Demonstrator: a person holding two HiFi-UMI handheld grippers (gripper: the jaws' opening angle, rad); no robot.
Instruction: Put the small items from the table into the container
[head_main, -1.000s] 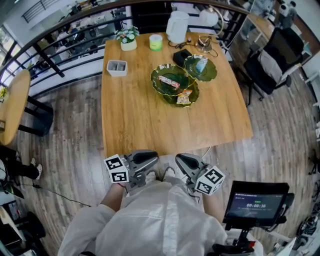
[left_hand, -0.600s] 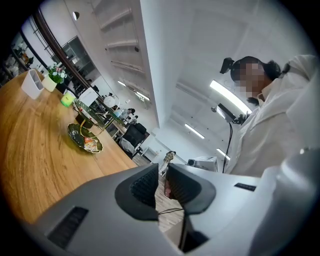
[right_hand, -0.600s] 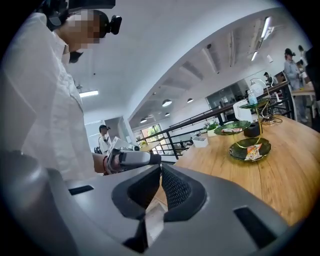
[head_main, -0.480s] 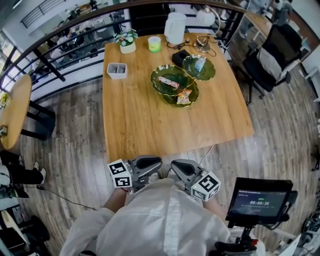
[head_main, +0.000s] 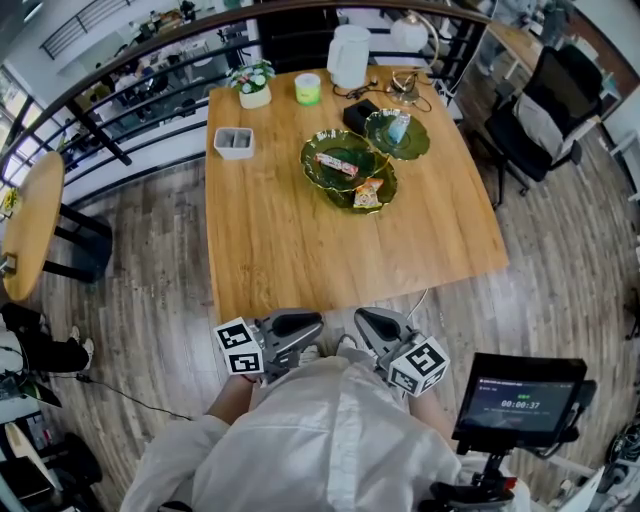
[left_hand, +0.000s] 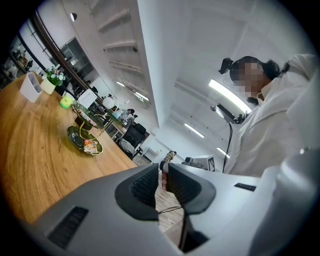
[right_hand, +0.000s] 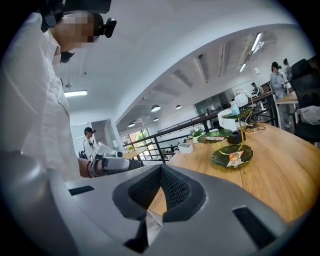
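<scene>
Right claw (head_main: 372, 326) has drawn fully shut, empty, just off the surface's (head_main: 290, 250) near edge.
Left claw (head_main: 298, 325), off that same edge, stands slightly parted and holds nothing.

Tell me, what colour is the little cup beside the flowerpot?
The cup is lime green, clearest in the head view.
</scene>
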